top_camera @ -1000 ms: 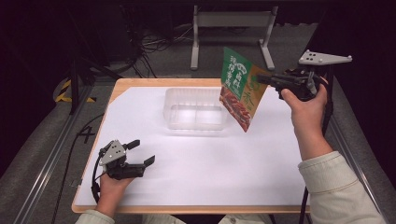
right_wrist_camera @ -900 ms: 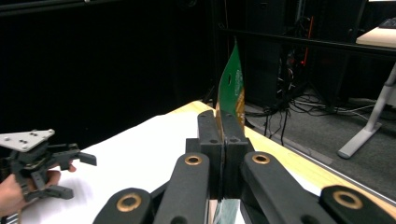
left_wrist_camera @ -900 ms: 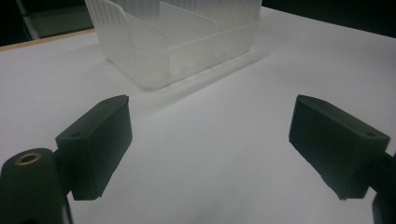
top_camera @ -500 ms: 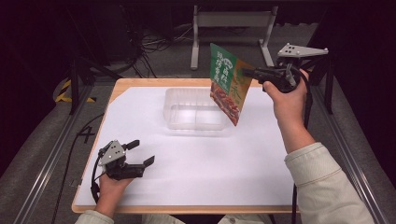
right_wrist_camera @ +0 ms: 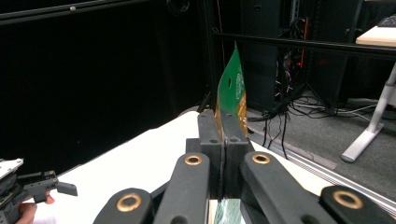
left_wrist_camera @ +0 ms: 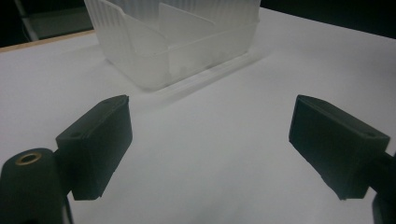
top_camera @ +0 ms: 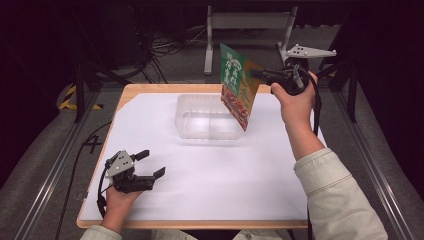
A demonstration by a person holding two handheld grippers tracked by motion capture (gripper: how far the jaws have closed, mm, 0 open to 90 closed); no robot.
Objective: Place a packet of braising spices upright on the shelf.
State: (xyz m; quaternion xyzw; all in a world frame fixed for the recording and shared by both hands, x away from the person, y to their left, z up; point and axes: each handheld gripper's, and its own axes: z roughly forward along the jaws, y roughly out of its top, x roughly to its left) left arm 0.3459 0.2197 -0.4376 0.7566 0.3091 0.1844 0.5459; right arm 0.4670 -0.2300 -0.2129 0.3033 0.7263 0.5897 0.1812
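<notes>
**Pouch held over the tub**

High view: my right claw (top_camera: 257,75) pinches the green pouch (top_camera: 237,85) by its edge at 1 o'clock on the desk (top_camera: 210,175), above the clear tub (top_camera: 200,117). I judge it light, floppy and slick. The tub's compartments look bare.

Left gripper view: my left claw (left_wrist_camera: 210,144) gapes, released, low over the desk at 7 o'clock.

Right gripper view: jaws clenched on the pouch.

The room is very dark, with light falling mostly on the table (top_camera: 150,92), which has a wooden edge and a white top. Behind it, black cables (top_camera: 165,47) lie tangled on the grey floor (top_camera: 45,145) near a white stand (top_camera: 250,22).
</notes>
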